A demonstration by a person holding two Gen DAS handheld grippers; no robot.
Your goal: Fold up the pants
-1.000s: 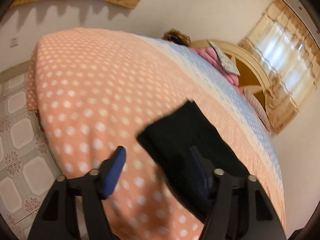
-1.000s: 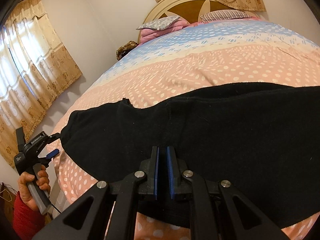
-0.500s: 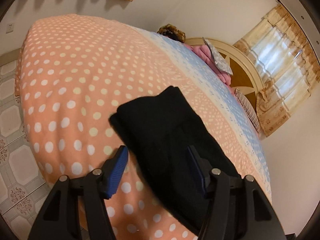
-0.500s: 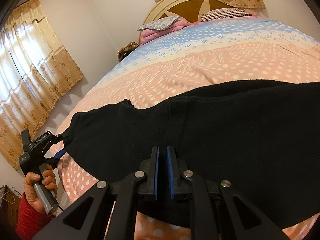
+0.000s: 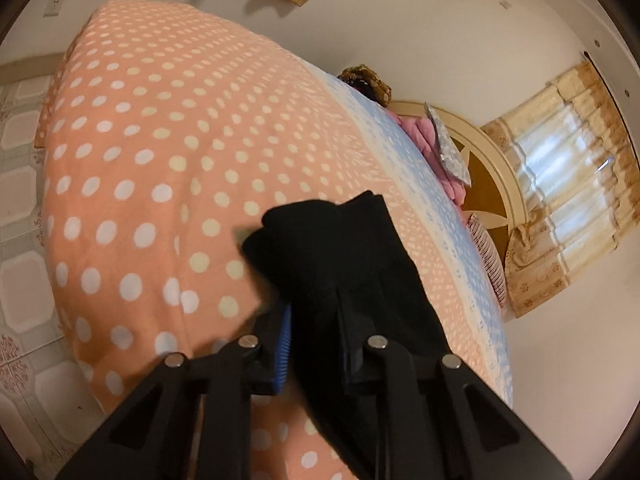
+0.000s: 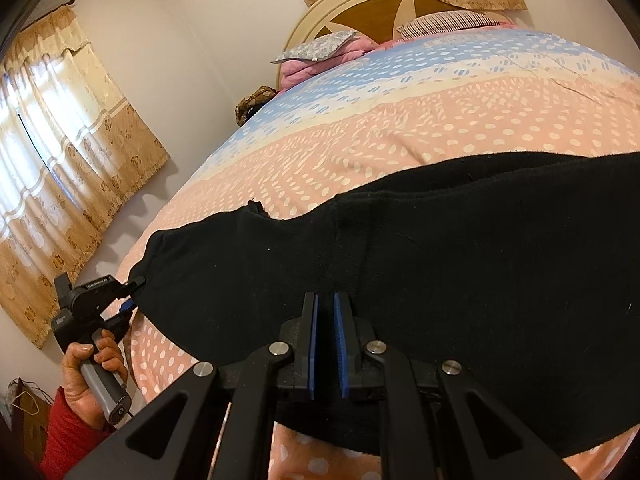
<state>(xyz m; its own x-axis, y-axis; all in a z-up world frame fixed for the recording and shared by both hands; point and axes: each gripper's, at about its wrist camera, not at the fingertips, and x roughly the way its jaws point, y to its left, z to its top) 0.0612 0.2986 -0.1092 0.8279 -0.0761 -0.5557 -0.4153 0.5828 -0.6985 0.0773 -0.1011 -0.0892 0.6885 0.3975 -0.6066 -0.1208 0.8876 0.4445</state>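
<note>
Black pants [image 6: 400, 264] lie flat across the near part of the polka-dot bed [image 6: 400, 120]. In the left wrist view my left gripper [image 5: 316, 332] is shut on the end of the black pants [image 5: 340, 248], whose edge bunches up in front of the jaws. The right wrist view shows this gripper [image 6: 128, 292] clamped on the pants' left corner, held by a hand in a red sleeve. My right gripper [image 6: 326, 344] is shut on the near edge of the pants, its blue pads a narrow gap apart.
Pillows [image 6: 320, 48] and a pink blanket lie at a round wooden headboard [image 6: 380, 4] at the far end. Curtains [image 6: 60, 128] hang at the left wall. Tiled floor [image 5: 16, 240] lies beside the bed's left edge.
My left gripper moved forward onto the pants' end and closed on it; it was open a second ago. My right gripper has stayed shut in place.
</note>
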